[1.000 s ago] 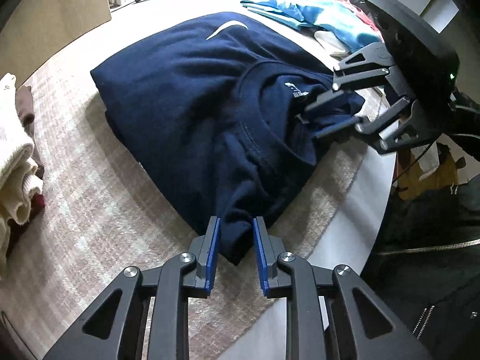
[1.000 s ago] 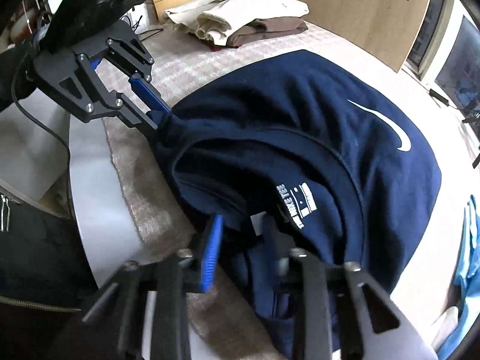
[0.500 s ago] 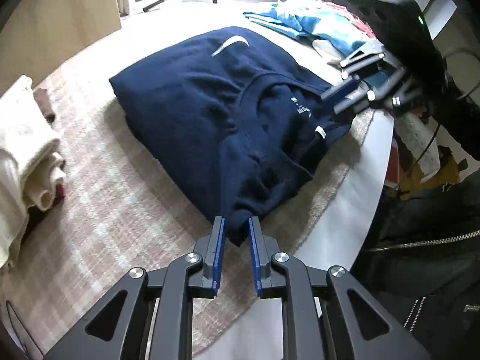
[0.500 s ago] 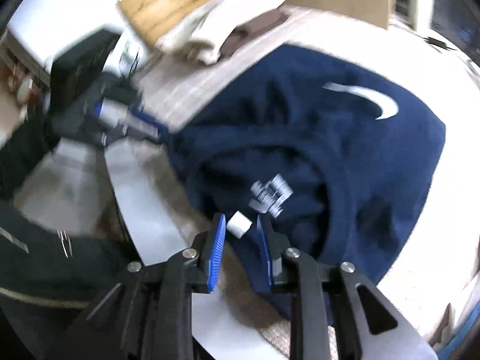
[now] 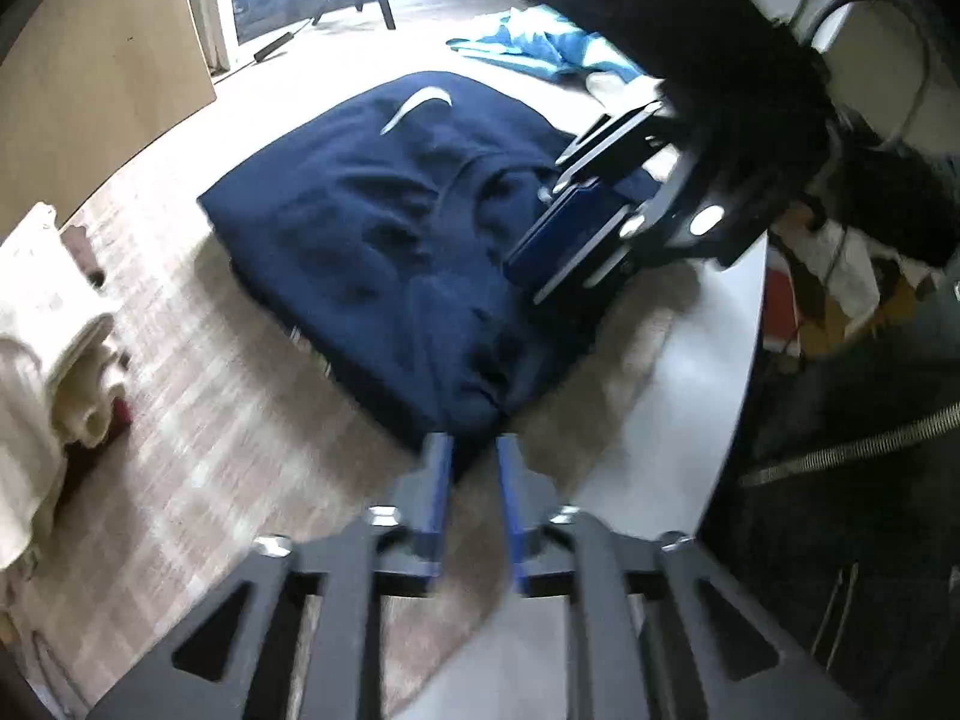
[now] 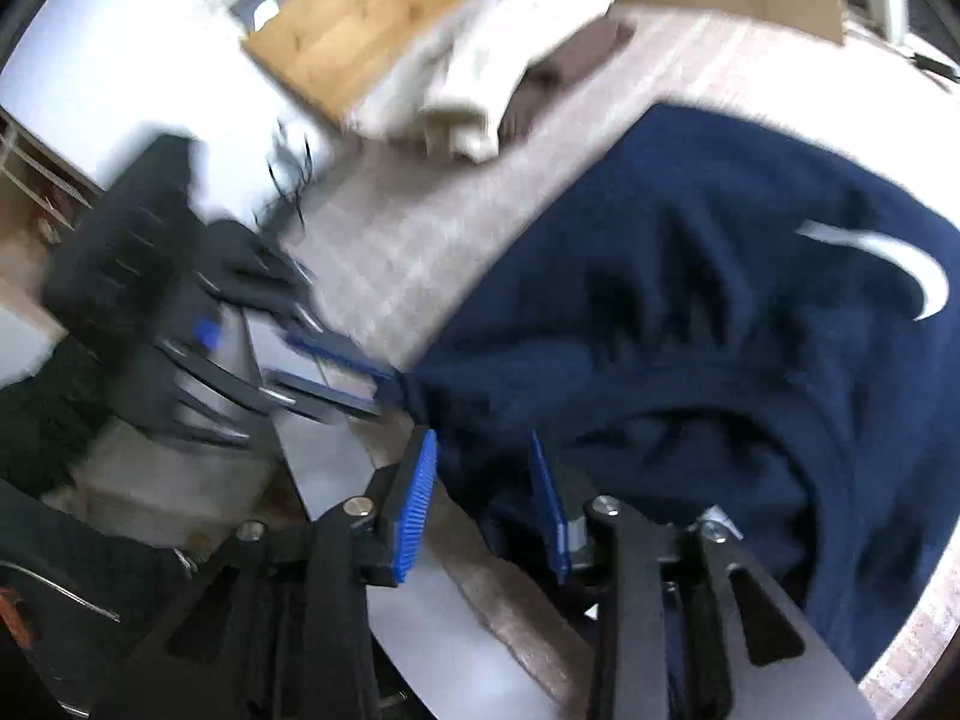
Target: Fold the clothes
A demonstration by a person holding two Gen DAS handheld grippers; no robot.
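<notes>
Left wrist view
Surface: a beige checked cloth (image 5: 198, 420) covers a white table (image 5: 708, 396) with a curved edge; a dark window and a wooden panel stand at the far side.
Around: a stack of cream and brown folded clothes (image 5: 54, 360) sits at the left edge, and a heap of blue garments (image 5: 540, 51) lies beyond.
In the way: the right gripper (image 5: 540, 228) hangs over the near right part of the garment, its outline blurred.
Task's thing: the navy sweatshirt (image 5: 372, 228) lies partly folded in the middle of the cloth, white swoosh on the far side.
Left gripper (image 5: 474, 450): jaws narrowly parted, the sweatshirt's near corner just at their tips; whether they pinch it I cannot tell.

Right wrist view
Surface: the same checked cloth (image 6: 408, 240), white table (image 6: 336, 468) edge below it.
Around: the folded clothes (image 6: 480, 78) rest against a wooden board (image 6: 354, 30).
Left gripper (image 6: 354, 378): blurred, its tips at the sweatshirt's corner.
Task's thing: the sweatshirt (image 6: 720, 330) fills the right side.
Right gripper (image 6: 480, 462): jaws moderately apart, navy fabric lying between them, not clamped.
</notes>
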